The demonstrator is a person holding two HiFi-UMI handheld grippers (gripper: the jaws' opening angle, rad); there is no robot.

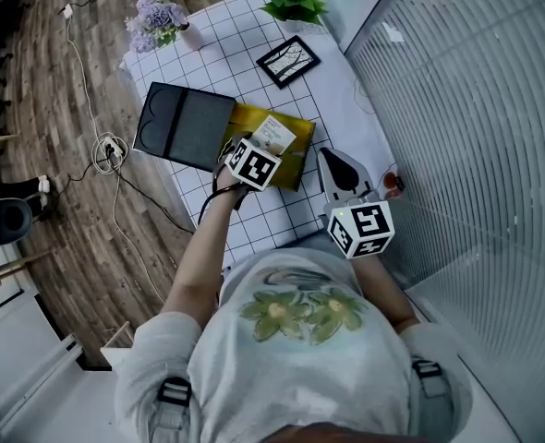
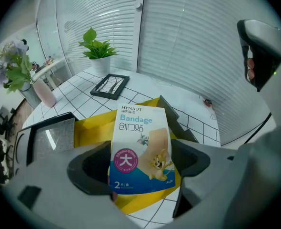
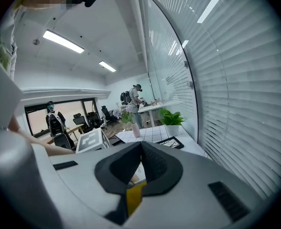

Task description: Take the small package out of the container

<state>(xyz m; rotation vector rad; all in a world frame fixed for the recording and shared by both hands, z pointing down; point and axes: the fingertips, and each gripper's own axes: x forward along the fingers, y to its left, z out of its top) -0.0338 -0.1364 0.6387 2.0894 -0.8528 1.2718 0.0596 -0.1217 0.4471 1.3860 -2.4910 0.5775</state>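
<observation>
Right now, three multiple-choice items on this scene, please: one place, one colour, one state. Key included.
1. Where is the black lid relative to the container?
A) beside it
B) on top of it
C) under it

2. What colour is the container?
A) red
B) yellow
C) green

3. What is the left gripper doing?
A) open, empty
B) shut on the lid
C) shut on the bandage box

Key:
1 A: in the head view the lid lies flat next to the container, on the person's left.
2 B: yellow walls show behind the box in the left gripper view.
3 C: that view shows a jaw against each side of the box.
</observation>
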